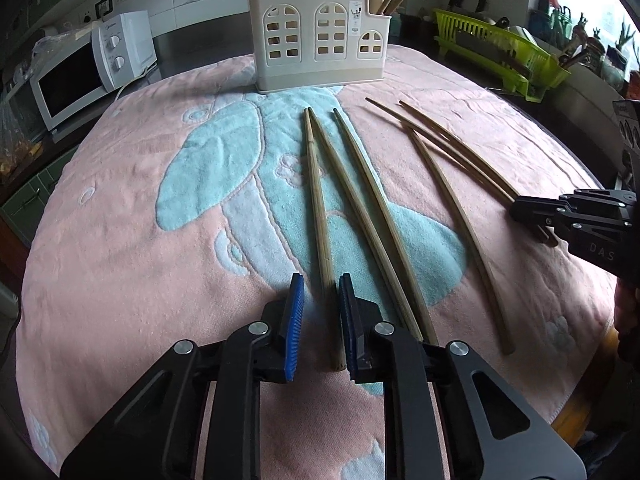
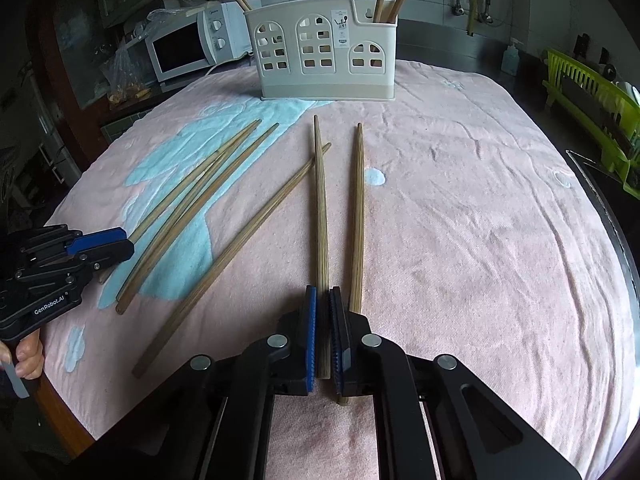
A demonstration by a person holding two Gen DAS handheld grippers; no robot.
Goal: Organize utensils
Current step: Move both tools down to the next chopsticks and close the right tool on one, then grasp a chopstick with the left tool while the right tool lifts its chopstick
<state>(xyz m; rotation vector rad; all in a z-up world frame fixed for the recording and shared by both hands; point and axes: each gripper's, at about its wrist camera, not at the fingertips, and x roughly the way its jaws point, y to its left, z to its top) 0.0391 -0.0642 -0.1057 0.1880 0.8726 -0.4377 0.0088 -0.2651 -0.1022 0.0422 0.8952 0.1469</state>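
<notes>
Several long wooden chopsticks lie on a pink and teal towel [image 1: 120, 200]. My left gripper [image 1: 320, 284] is open, its blue pads on either side of the near end of one chopstick [image 1: 318, 208] without closing on it. My right gripper [image 2: 323, 292] is shut on the thick end of another chopstick [image 2: 320, 200], which points toward the cream utensil holder [image 2: 326, 52]. A second chopstick [image 2: 357, 208] lies just right of it. The holder [image 1: 318, 46] stands at the towel's far edge with chopsticks in its end compartments.
A white microwave [image 1: 80, 76] stands at the back left. A green dish rack [image 1: 500, 52] sits at the back right. The towel's right edge drops off near a dark counter rim [image 2: 600, 208]. The right gripper's body [image 1: 580, 220] shows at the left wrist view's right side.
</notes>
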